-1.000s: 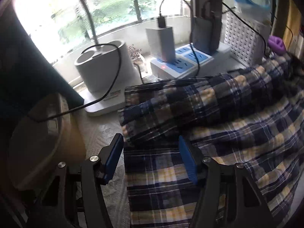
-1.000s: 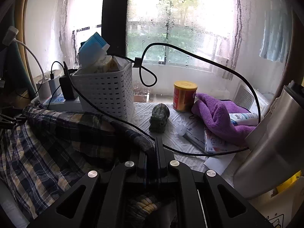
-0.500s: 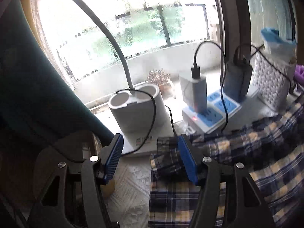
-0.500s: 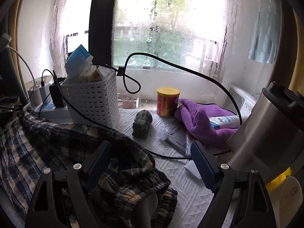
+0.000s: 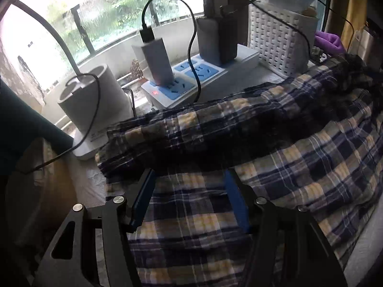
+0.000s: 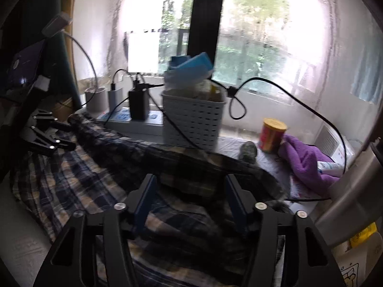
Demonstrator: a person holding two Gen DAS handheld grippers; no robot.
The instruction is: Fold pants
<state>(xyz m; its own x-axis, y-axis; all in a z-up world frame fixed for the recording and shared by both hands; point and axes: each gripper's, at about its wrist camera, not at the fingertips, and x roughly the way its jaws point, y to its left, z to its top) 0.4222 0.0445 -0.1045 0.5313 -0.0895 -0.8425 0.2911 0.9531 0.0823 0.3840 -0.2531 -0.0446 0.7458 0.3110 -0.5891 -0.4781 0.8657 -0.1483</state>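
Both tongs stand wide open with nothing between their blue pads: the left tongs (image 5: pixel 189 201) hover over the near end of the plaid pants (image 5: pixel 275 148), and the right tongs (image 6: pixel 189 201) hover over the other end. Those pants lie spread across the desk (image 6: pixel 21 244) with a long fold running along their far side, close to the power strip (image 5: pixel 191 81) and the white basket (image 6: pixel 194 119). Right of the garment sit a purple cloth (image 6: pixel 306 160) and a yellow-lidded can (image 6: pixel 273 134), apart from it.
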